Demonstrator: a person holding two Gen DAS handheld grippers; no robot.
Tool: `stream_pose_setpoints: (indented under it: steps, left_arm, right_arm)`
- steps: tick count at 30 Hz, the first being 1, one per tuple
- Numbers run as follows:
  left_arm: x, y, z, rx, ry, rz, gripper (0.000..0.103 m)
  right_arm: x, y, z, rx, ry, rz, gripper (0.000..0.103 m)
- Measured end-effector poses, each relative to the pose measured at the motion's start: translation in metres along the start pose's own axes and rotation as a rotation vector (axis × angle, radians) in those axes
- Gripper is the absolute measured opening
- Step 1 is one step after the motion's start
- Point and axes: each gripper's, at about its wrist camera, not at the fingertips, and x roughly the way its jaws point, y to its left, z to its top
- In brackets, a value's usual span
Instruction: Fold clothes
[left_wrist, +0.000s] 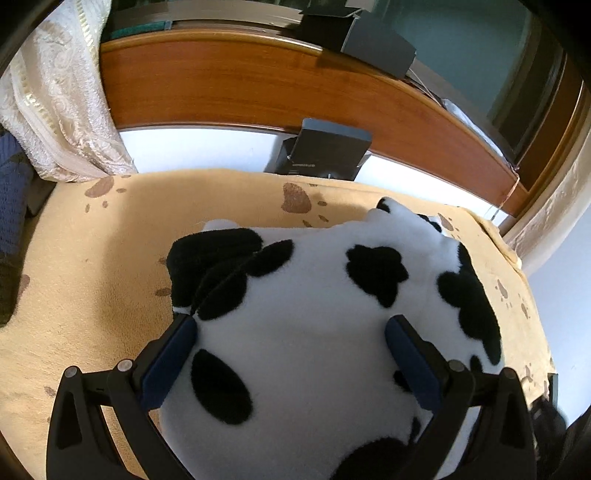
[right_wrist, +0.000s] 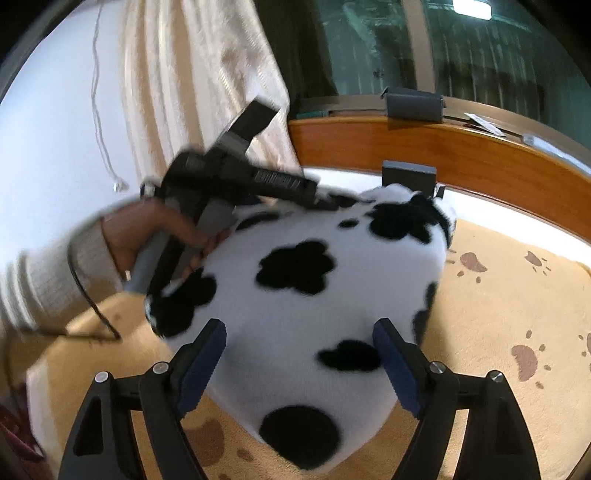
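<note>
A white fleece garment with black cow patches (left_wrist: 325, 280) lies bunched in a thick bundle on a tan blanket with brown paw prints (left_wrist: 92, 258). My left gripper (left_wrist: 291, 325) hovers over its near part, jaws wide, blue pads on either side of the pile and not squeezing it. In the right wrist view the same garment (right_wrist: 351, 295) fills the middle, and my right gripper (right_wrist: 299, 326) straddles its near end with jaws wide apart and no grip visible. A person's hand (right_wrist: 147, 236) in a knit sleeve holds the left tool, blurred, at the garment's far left.
A wooden headboard (left_wrist: 240, 85) curves behind the blanket, with a dark box (left_wrist: 325, 151) at its base and another on the ledge (left_wrist: 369, 40). A cream curtain (left_wrist: 55, 92) hangs left. A thin cord (right_wrist: 96, 74) dangles by the white wall.
</note>
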Motion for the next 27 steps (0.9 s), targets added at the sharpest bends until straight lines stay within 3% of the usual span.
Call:
stream_pose_setpoints:
  steps: [4,6,9,11,12,14,20,24,27]
  left_arm:
    - [-0.001,0.011,-0.002,-0.054,-0.011,-0.020,0.102]
    - [-0.001,0.011,-0.003,-0.062,-0.014,-0.014,0.102]
    - [-0.002,0.008,-0.003,-0.046,-0.014,0.007,0.102]
    - [-0.002,0.007,-0.003,-0.042,-0.013,0.015,0.102]
    - [-0.001,0.006,-0.003,-0.038,-0.014,0.016,0.102]
    - [-0.001,0.002,-0.003,-0.020,-0.017,0.023,0.102]
    - [0.001,-0.006,-0.006,0.018,-0.031,0.050,0.102]
    - [0.000,-0.004,-0.006,0.008,-0.030,0.042,0.102]
    - [-0.017,0.001,-0.007,-0.027,-0.044,-0.014,0.103]
  right_arm:
    - [-0.010,-0.032,0.040,0.057,-0.082,-0.082,0.084]
    - [0.004,-0.044,0.057,0.053,-0.059,-0.093,0.084]
    - [0.033,-0.040,0.065,0.006,0.007,-0.032,0.084]
    - [0.053,-0.024,0.054,-0.053,0.087,0.024,0.084]
    - [0.062,-0.016,0.046,-0.100,0.122,0.004,0.084]
    - [0.064,-0.007,0.029,-0.163,0.114,-0.058,0.084]
    - [0.059,-0.017,0.012,-0.111,0.115,-0.049,0.085]
    - [0.059,-0.015,0.014,-0.115,0.114,-0.079,0.086]
    - [0.057,-0.016,0.015,-0.106,0.110,-0.081,0.088]
